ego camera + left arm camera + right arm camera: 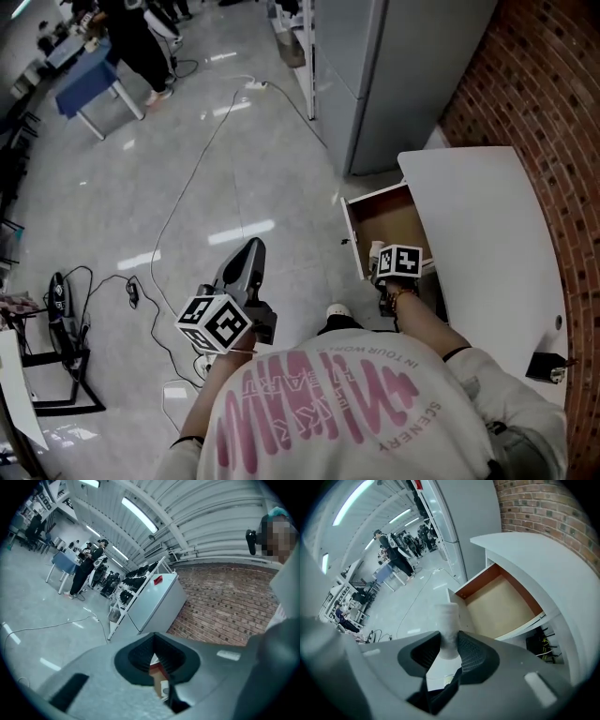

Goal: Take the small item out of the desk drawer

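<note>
Right gripper view: matte white cylinder

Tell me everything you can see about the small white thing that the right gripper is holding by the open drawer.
The small white cylinder is plain and matte, with a faintly speckled surface and a flat top; what it is made of cannot be told. It stands roughly upright between the ribbed dark pads of the right gripper, which press on its lower part from both sides while its top pokes out beyond them. It is held in the air in front of the open drawer, and only the pads touch it.
</note>
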{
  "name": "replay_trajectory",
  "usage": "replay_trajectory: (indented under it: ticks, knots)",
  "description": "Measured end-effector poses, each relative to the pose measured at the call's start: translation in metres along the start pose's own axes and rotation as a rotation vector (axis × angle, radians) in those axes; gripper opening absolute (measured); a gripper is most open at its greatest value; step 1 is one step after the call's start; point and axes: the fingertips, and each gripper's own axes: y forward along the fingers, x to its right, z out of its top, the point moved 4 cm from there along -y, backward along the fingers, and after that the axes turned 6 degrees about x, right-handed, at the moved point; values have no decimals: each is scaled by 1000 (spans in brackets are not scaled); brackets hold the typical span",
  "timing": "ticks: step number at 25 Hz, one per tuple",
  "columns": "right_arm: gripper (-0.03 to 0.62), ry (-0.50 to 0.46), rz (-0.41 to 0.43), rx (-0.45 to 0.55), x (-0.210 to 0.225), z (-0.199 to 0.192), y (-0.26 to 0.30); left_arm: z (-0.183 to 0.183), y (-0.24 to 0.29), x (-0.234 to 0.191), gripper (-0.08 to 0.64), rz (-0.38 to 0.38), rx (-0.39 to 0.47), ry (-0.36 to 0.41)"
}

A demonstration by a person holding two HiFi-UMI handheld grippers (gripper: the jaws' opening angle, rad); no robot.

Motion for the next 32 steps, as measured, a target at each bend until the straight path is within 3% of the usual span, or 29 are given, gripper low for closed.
replay_trajectory:
  ticks: [9, 25, 32]
  knots:
    - [130, 35, 101, 120, -47, 12, -40, 25, -25, 20, 5, -52, 50, 59]
    - [132, 24, 348, 370, -145, 55, -112, 48, -66, 14, 3, -53, 89, 84]
    - [132, -10, 416, 456, -175, 59, -147, 43, -81, 9, 5, -46, 83, 81]
